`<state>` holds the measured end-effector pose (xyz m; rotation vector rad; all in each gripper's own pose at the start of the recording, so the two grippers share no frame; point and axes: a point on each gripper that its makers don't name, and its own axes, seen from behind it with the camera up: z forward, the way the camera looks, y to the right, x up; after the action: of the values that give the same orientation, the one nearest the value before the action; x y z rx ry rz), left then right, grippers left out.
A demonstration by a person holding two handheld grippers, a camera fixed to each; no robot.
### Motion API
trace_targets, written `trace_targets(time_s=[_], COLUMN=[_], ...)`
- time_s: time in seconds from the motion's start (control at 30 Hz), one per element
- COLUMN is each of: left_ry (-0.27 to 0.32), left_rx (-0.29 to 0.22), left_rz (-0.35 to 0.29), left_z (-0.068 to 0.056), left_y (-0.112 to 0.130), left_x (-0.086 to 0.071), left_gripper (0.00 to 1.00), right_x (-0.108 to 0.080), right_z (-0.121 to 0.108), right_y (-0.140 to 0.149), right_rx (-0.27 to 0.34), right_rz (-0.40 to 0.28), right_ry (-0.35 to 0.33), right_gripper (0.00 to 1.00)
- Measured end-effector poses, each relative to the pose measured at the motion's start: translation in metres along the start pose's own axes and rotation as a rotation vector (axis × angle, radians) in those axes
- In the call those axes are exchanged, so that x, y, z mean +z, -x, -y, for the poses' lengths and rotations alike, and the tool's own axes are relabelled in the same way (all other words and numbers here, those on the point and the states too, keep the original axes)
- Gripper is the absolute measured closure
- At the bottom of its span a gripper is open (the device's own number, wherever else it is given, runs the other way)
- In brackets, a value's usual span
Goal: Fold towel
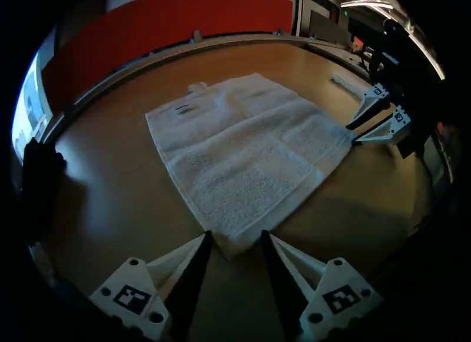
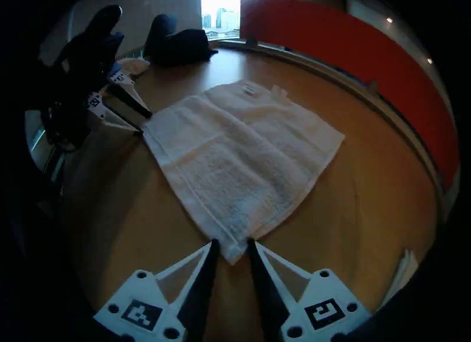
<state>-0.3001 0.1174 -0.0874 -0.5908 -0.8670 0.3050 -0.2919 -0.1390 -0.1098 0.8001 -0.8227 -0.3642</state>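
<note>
A white towel (image 1: 247, 153) lies flat on a wooden table (image 1: 112, 195). It is nearly square, so no long axis can be made out. It sits cornerwise to both cameras, like a diamond.

In the left gripper view, one corner points straight at the near edge and the opposite corner points away toward a red partition (image 1: 176, 24) along the far side of the table. That near corner lies between the two fingers of the left gripper (image 1: 235, 233). The fingers are spread apart, one on each side of the cloth, and are not pinching it. A small label (image 1: 182, 109) is on the towel near its far left corner.

At the towel's right corner in that view, the right gripper reaches in from the right with its fingers also apart.

In the right gripper view, the right gripper (image 2: 232, 242) straddles the near corner of the towel. Its fingers are parted with a narrower gap and sit close against the cloth's edges without clamping it. The left gripper is at the towel's far left corner. A dark bundle (image 2: 176, 45) rests at the far end of the table below a bright window (image 2: 226, 9).
</note>
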Motion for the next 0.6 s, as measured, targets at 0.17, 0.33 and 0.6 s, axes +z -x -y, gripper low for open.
trace_targets(time_s=[0.17, 0.33, 0.6], left_ry=[-0.010, -0.011, 0.002], left_rx=[-0.009, -0.021, -0.036], left_rz=[0.012, 0.015, -0.001], left_z=[-0.0003, -0.0029, -0.0102], left_y=[-0.0004, -0.0022, -0.0090], left_x=[-0.0001, 0.0003, -0.0014], left_gripper=[0.66, 0.83, 0.89], right_x=[0.0012, -0.0006, -0.0079], right_z=[0.0012, -0.0004, -0.0070], right_y=[-0.0020, -0.0049, -0.0054], right_rx=[0.005, 0.025, 0.026], right_rz=[-0.005, -0.010, -0.012], right_ry=[0.000, 0.004, 0.030], right_gripper=[0.78, 0.87, 0.89])
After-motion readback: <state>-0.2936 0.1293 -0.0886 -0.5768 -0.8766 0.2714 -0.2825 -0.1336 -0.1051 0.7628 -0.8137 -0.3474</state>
